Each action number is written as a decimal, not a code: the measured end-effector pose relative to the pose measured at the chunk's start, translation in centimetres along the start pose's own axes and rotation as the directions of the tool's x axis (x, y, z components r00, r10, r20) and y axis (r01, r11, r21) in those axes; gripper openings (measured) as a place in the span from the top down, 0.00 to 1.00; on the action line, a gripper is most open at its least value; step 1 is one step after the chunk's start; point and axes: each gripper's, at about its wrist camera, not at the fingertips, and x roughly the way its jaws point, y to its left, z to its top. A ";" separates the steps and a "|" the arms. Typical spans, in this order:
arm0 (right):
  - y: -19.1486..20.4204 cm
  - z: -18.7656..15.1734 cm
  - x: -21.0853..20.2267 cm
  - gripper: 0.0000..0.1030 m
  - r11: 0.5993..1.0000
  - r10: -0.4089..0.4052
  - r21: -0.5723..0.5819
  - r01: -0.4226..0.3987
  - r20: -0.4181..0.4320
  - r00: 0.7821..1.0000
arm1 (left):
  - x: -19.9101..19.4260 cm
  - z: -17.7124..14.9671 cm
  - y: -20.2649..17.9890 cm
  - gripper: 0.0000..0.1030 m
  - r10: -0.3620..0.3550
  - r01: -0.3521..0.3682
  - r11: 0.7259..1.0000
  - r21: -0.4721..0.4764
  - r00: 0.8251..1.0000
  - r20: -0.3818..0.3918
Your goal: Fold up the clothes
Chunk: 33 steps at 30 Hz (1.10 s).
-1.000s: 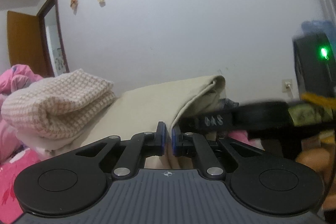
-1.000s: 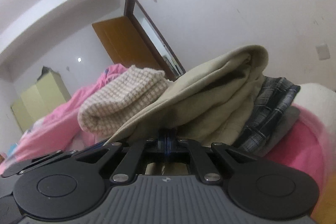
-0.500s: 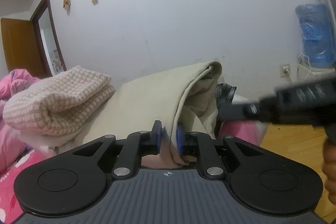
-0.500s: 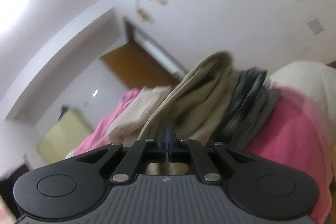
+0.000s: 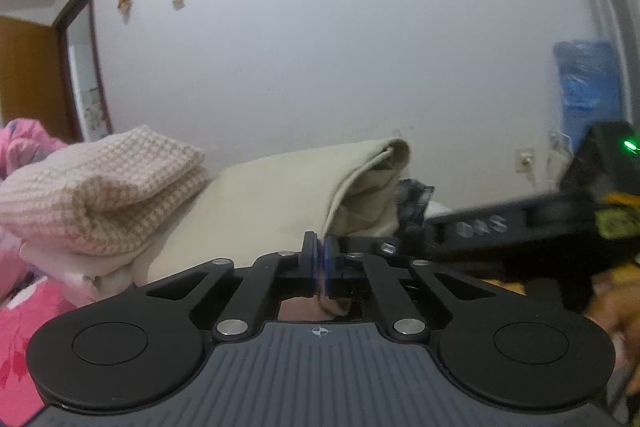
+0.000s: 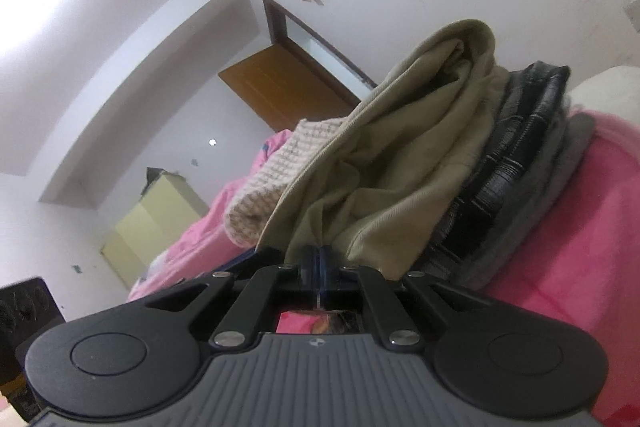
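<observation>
Your left gripper, agape half a second ago, has snapped shut on the beige garment's near edge; your right gripper stays pinched on it too. The garment drapes the clothes pile beyond, ready for folding.

Folded beige garment (edge pinched)
</observation>
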 end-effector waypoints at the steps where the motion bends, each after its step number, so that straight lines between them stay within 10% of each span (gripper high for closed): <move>1: 0.1 0.2 0.2 0.99 1.000 -0.005 -0.009 0.004 -0.009 1.000 | 0.0 0.0 -0.3 1.00 -0.007 0.007 1.000 0.017 1.000 0.003; 11: 0.1 0.7 2.0 0.99 0.998 -0.059 0.030 0.060 -0.040 0.997 | 0.6 -0.6 -1.0 1.00 -0.021 0.022 0.999 0.040 0.999 -0.027; 18: -4.5 0.4 -0.3 0.97 0.911 0.078 0.401 -0.100 0.070 0.994 | 0.5 -0.8 -0.6 1.00 -0.021 0.023 0.999 0.044 0.999 -0.040; 21: -5.2 0.0 -3.9 0.97 0.913 0.041 0.398 -0.095 0.142 0.989 | 0.4 -0.9 -0.7 1.00 -0.018 0.020 0.998 0.063 0.999 -0.029; 26: -6.0 -1.8 -4.3 0.97 0.916 -0.035 0.399 0.036 -0.010 0.999 | 0.4 -0.9 -0.8 1.00 -0.020 0.021 0.997 0.076 1.000 -0.019; 33: -3.8 -1.4 -2.8 0.97 0.935 0.121 0.327 -0.138 0.070 0.990 | 0.0 -0.7 -0.5 1.00 -0.028 0.029 0.996 0.087 1.000 -0.012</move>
